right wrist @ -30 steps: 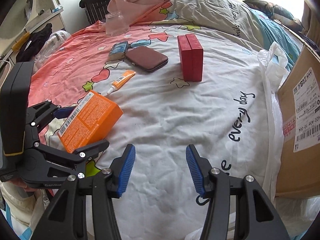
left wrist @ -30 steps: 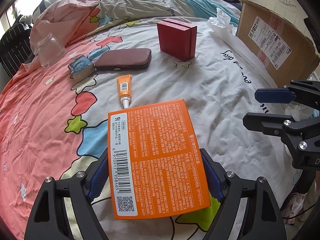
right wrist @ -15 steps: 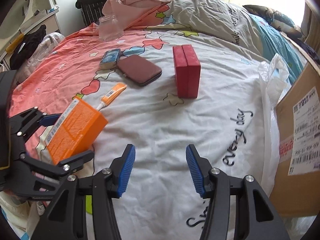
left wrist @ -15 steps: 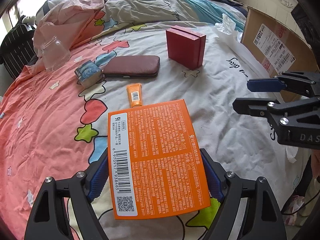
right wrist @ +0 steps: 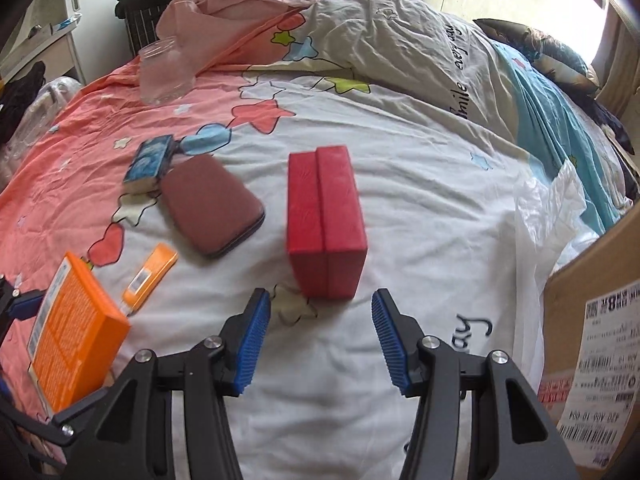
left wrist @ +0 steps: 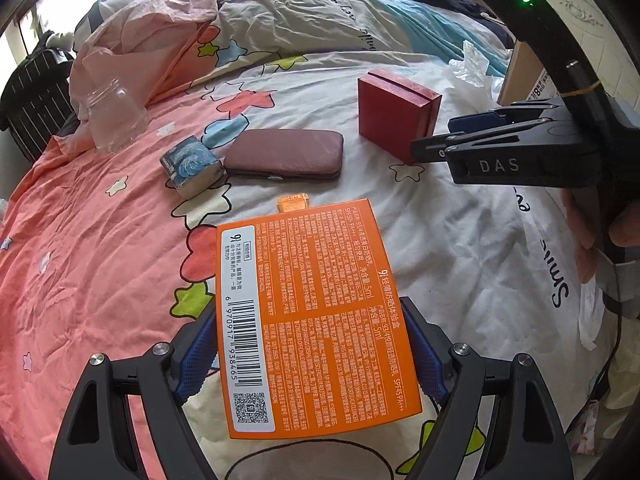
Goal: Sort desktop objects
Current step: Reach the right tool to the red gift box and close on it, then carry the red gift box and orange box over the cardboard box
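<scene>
My left gripper is shut on an orange box with a white barcode label; it also shows at the left of the right wrist view. My right gripper is open and empty, just short of a red box standing on the bed; from the left wrist view it hovers beside the red box. An orange tube, a maroon case and a small blue patterned box lie on the bedspread to the left.
A clear jar stands at the far left by a heaped pink and grey duvet. A cardboard carton and a white plastic bag are at the right. A black striped suitcase stands beyond the bed.
My right gripper has moved forward to the red box, still open. My left gripper has carried the orange box forward, so it now covers most of the orange tube.
</scene>
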